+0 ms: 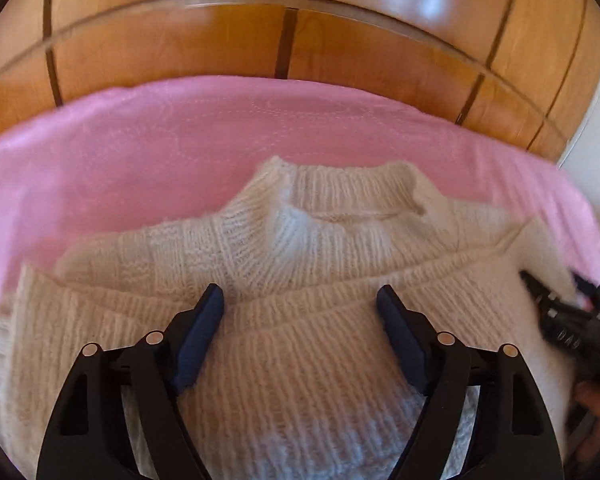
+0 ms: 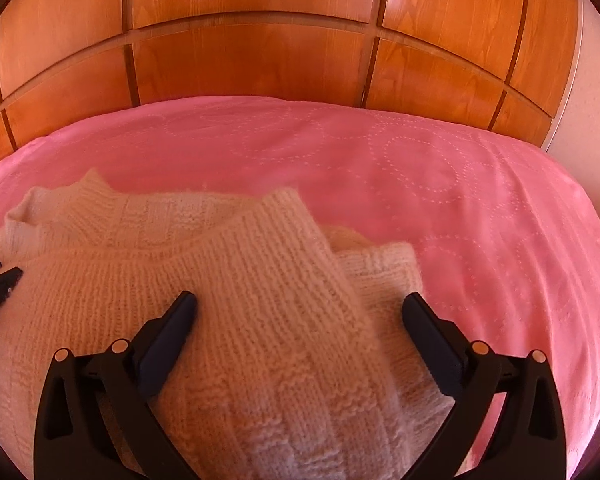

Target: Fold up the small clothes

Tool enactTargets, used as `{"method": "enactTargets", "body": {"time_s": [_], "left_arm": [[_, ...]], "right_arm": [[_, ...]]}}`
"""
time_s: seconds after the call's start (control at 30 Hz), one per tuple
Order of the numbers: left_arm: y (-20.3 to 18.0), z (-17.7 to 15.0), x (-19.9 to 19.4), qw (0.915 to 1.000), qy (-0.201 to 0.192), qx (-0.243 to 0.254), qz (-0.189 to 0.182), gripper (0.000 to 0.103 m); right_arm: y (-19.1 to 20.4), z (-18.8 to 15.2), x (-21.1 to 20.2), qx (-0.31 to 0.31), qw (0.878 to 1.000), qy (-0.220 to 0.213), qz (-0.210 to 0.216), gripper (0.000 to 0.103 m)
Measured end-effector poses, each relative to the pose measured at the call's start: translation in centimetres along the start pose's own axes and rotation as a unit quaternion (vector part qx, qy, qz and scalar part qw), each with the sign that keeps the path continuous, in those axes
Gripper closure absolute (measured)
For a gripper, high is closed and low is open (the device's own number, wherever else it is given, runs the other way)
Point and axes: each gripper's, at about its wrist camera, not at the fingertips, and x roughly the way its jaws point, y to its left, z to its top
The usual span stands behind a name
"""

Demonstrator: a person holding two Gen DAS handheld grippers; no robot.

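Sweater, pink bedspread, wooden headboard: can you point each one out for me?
Sweater (image 1: 340,200), left wrist view, ribbed collar.
Pink bedspread (image 2: 460,200), right wrist view, bare stitched-circle area.
Wooden headboard (image 2: 252,60), right wrist view, middle panel.

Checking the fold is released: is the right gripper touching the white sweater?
Cannot tell. In the right wrist view the right gripper stands open over the sweater, nothing pinched; no gap or fingertip contact shows plainly.

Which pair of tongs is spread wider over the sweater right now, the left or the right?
The right tongs: their jaws stand wider apart, spanning the folded sweater near its right edge. The left tongs are open too, but narrower, over the sweater's middle.
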Motion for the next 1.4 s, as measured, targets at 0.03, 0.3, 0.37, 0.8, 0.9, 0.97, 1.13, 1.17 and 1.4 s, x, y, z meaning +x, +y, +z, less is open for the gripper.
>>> {"method": "enactTargets", "body": {"time_s": [0.03,0.3,0.37,0.8,0.9,0.97,1.13,1.17,1.4], "left_arm": [[0.2,-0.2,-0.2,1.0000,-0.005,-0.002,-0.005,0.025],[1.7,-4.8,-7.5,0.9939,-0.100,-0.046,0.009,0.020],[2.3,-6.8,-9.8,0.9886,-0.135,-0.049,0.046,0.017],[5.5,-9.9,-9.9,0.9887,-0.119,-0.066,0.062,0.004],[5.6,-10.1,-10.0,0.9884,-0.123,-0.068,0.058,0.004],[5.8,-10.2,-10.1,0.9884,-0.123,-0.068,0.058,0.004],[5.8,-10.2,-10.2,0.9883,-0.124,-0.068,0.058,0.004],[5.8,-10.2,-10.2,0.9883,-0.123,-0.068,0.058,0.004],[5.9,-10.2,-10.3,0.9883,-0.124,-0.069,0.056,0.004]], "right_arm": [[-0.1,0.0,0.0,0.003,1.000,0.000,0.005,0.002],[-1.0,-0.2,-0.5,0.017,0.999,-0.018,0.027,0.002],[-0.9,-0.2,-0.6,0.016,0.999,-0.022,0.025,0.002],[0.0,-2.1,-4.4,-0.026,0.999,-0.036,0.028,0.002],[0.1,-3.6,-7.2,-0.040,0.997,-0.056,0.032,0.002],[0.3,-4.8,-8.7,-0.046,0.996,-0.058,0.051,0.002],[1.0,-8.4,-11.2,-0.076,0.993,-0.051,0.071,0.002],[1.0,-8.8,-11.5,-0.082,0.993,-0.050,0.069,0.002],[1.6,-11.4,-10.3,-0.120,0.991,-0.031,0.050,0.002]]}}
